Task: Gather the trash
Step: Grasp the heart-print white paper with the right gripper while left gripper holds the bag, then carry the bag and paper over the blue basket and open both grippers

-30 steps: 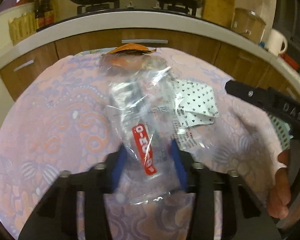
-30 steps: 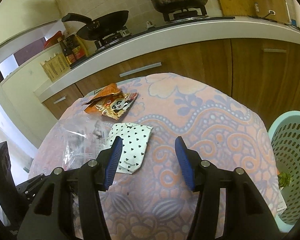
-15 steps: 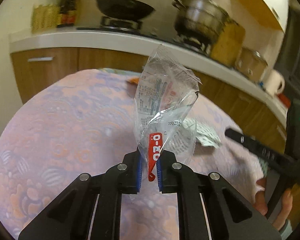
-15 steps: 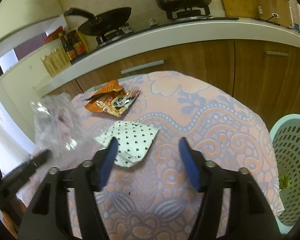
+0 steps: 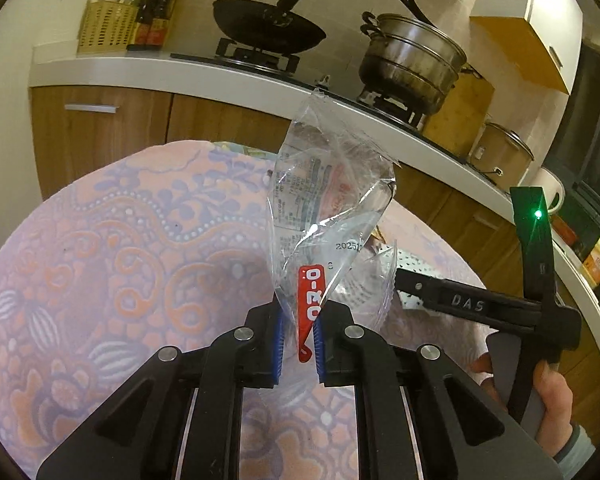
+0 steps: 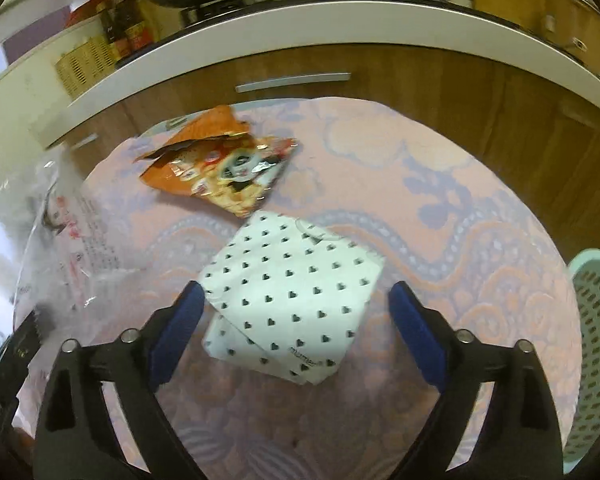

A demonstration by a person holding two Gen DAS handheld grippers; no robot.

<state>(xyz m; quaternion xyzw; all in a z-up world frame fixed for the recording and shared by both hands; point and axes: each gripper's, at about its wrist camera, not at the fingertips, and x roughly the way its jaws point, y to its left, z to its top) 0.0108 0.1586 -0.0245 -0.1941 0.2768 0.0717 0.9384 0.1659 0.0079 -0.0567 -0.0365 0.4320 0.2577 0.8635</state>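
My left gripper (image 5: 298, 332) is shut on a clear plastic wrapper (image 5: 324, 208) with a red label, which stands up above the patterned table. The same clear plastic wrapper (image 6: 60, 236) shows at the left of the right wrist view. My right gripper (image 6: 296, 312) hovers over a white heart-dotted wrapper (image 6: 296, 296) lying flat on the table; its jaws are opening and straddle the wrapper without touching it. An orange snack packet (image 6: 224, 168) lies just beyond. The right gripper's body (image 5: 480, 304) reaches in from the right of the left wrist view.
A pale green perforated basket (image 6: 596, 344) stands off the table's right edge. The round table wears a pink and purple patterned cloth (image 5: 120, 264). Behind are wooden cabinets (image 6: 380, 76) and a worktop with a wok (image 5: 268, 32) and a steel pot (image 5: 412, 60).
The left gripper closed on the clear wrapper and lifted it off the table. The right gripper moved in over the heart-dotted wrapper and its jaws spread wider.
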